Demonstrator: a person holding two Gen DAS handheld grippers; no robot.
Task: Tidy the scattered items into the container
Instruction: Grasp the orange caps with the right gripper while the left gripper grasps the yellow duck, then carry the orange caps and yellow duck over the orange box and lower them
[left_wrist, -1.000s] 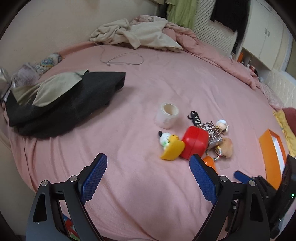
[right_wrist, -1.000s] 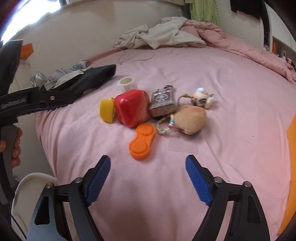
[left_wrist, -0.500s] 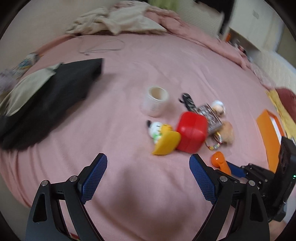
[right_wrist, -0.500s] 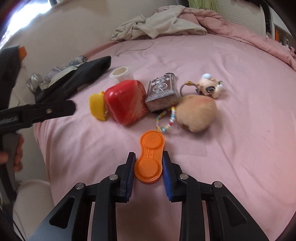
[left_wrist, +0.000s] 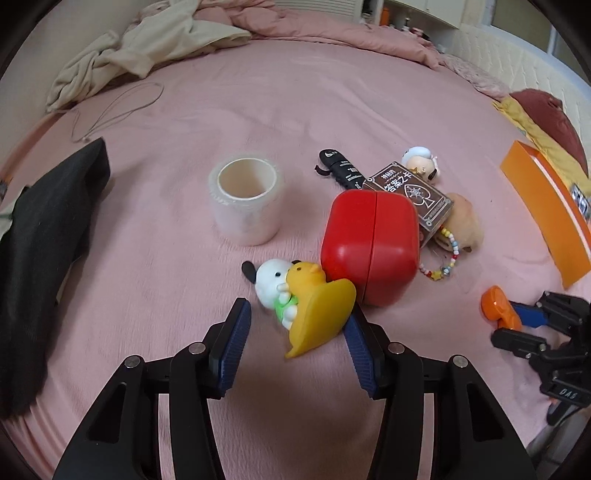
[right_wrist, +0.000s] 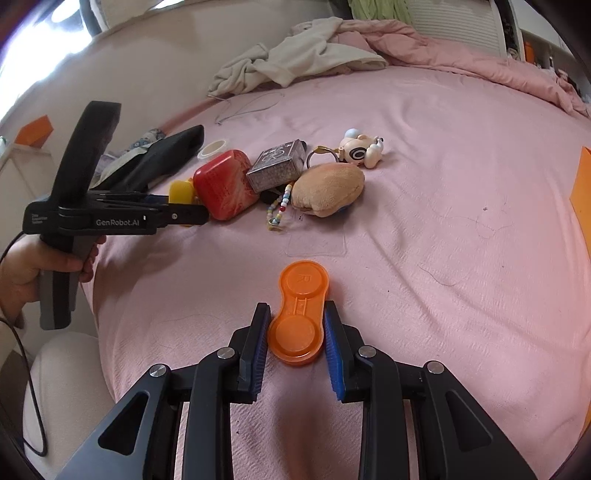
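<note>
The yellow duck toy with a white puppy figure (left_wrist: 314, 306) lies on the pink bed between the fingers of my left gripper (left_wrist: 297, 314). The jaws are closing; the right pad is at the toy's edge and the left pad still stands off it. My right gripper (right_wrist: 295, 306) is shut on the orange two-lobed case (right_wrist: 301, 306), held just over the sheet. Beyond the duck lie a red case (left_wrist: 369, 251), a tape roll (left_wrist: 245, 201), a card box (left_wrist: 410, 192), a tan plush (right_wrist: 327, 188), a bead string (left_wrist: 448, 254) and a small figurine (right_wrist: 360, 147). The orange container (left_wrist: 546, 206) stands at the right.
A black garment (left_wrist: 44, 236) lies at the left of the bed, a beige cloth heap (left_wrist: 147, 48) and a thin cable (left_wrist: 118, 107) at the back. A small black item (left_wrist: 341, 170) lies behind the card box. A hand (right_wrist: 33, 266) holds the left gripper.
My left gripper came down over the duck toy and its jaws narrowed around it. My right gripper closed on the orange case and drew it away from the pile.
</note>
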